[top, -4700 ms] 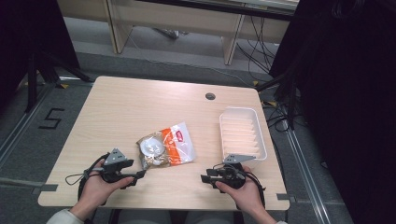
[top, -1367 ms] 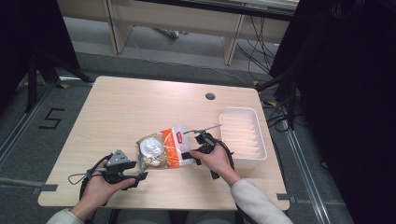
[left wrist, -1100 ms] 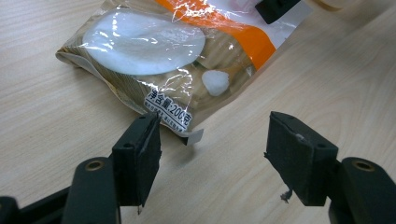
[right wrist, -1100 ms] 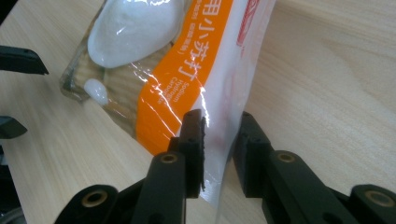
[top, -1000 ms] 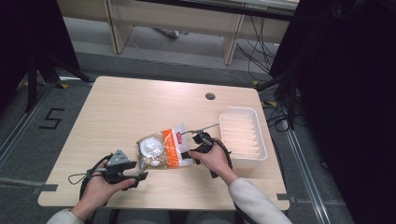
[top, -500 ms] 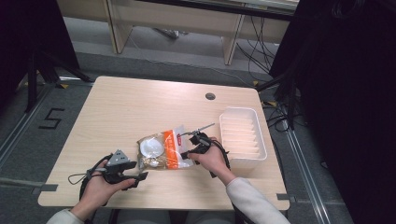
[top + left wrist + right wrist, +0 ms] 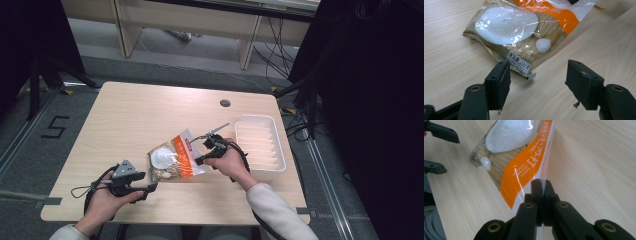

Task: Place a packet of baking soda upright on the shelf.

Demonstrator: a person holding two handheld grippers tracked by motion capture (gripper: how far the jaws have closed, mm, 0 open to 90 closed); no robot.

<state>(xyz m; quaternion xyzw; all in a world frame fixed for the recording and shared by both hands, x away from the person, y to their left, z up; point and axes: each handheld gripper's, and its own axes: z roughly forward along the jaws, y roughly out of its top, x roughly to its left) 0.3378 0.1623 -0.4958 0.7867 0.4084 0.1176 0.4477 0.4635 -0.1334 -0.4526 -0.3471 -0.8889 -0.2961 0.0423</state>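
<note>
While the right gripper (image 7: 541, 185) has its jaws pressed together on the clear sealed edge of the plastic bag (image 7: 520, 157), pinching the film where the orange band runs beside it, the left gripper (image 7: 537, 75) stands with jaws spread wide, the bag's bottom corner and its small printed label just ahead of the gap and not touched. Seen from the high view, the bag (image 7: 175, 159) lies near the table's front-middle with its long axis running from about 7 o'clock to 1 o'clock, the pinched end toward 1 o'clock and the end holding white lumps toward 7 o'clock. At 3 o'clock from it sits a white ribbed tray (image 7: 272, 152). Everything rests on a pale wooden table (image 7: 140, 115) with a round cable hole (image 7: 225, 103); grey floor, desk legs and cables lie beyond.
</note>
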